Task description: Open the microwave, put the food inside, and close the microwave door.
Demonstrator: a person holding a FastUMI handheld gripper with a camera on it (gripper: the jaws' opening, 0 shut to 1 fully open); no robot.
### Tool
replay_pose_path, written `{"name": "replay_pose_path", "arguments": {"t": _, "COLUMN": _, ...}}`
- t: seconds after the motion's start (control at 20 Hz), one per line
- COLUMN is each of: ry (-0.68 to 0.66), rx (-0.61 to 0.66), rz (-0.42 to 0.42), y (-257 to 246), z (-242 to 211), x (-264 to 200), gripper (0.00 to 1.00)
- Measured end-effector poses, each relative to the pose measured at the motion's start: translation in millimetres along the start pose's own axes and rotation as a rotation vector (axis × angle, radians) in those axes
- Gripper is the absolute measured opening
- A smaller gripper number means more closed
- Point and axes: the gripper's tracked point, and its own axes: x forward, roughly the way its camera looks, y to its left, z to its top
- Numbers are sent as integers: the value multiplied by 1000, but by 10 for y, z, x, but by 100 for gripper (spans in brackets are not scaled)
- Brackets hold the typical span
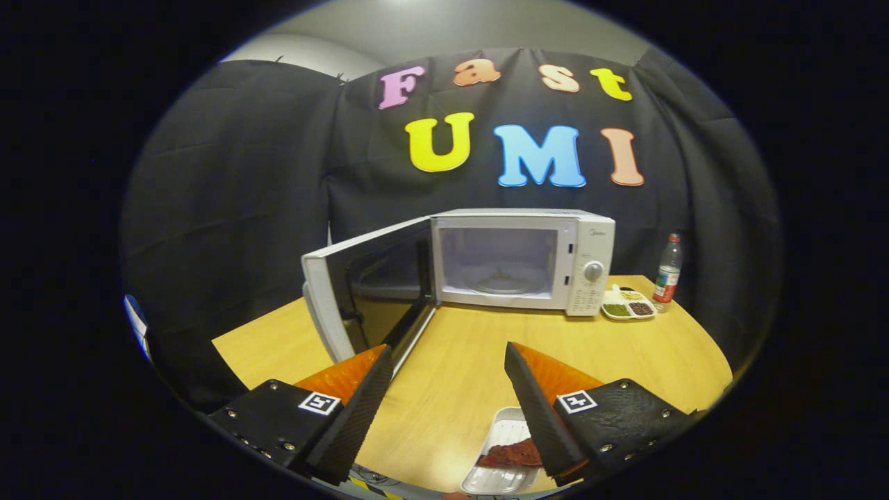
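A white microwave [521, 258] stands at the back of the wooden table [458, 375]. Its door [368, 292] is swung wide to the left, and the cavity with a glass turntable [507, 281] shows inside. My gripper [448, 357] is open above the table, well in front of the microwave. Nothing sits between its fingers. A white tray with a dark reddish piece of food [512, 453] lies on the table low between the fingers, partly tucked under the right finger [538, 410]. The left fingertip [371, 389] is close to the door's lower edge.
Right of the microwave lies a small white divided plate [628, 305] with green and dark fillings. A plastic bottle [668, 276] with a red cap stands just beyond it. Black cloth walls close off the back and both sides.
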Motion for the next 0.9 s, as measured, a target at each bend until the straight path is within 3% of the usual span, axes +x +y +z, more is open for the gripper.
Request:
{"name": "replay_pose_path", "arguments": {"t": 0.5, "ry": 124, "rx": 50, "rz": -214, "y": -1013, "z": -586, "x": -111, "gripper": 98}}
{"name": "replay_pose_path", "arguments": {"t": 0.65, "ry": 188, "rx": 92, "rz": -237, "y": -1131, "z": -854, "x": -120, "gripper": 98}}
{"name": "replay_pose_path", "arguments": {"t": 0.9, "ry": 287, "rx": 245, "rz": -207, "y": -1060, "z": -1217, "x": -101, "gripper": 98}}
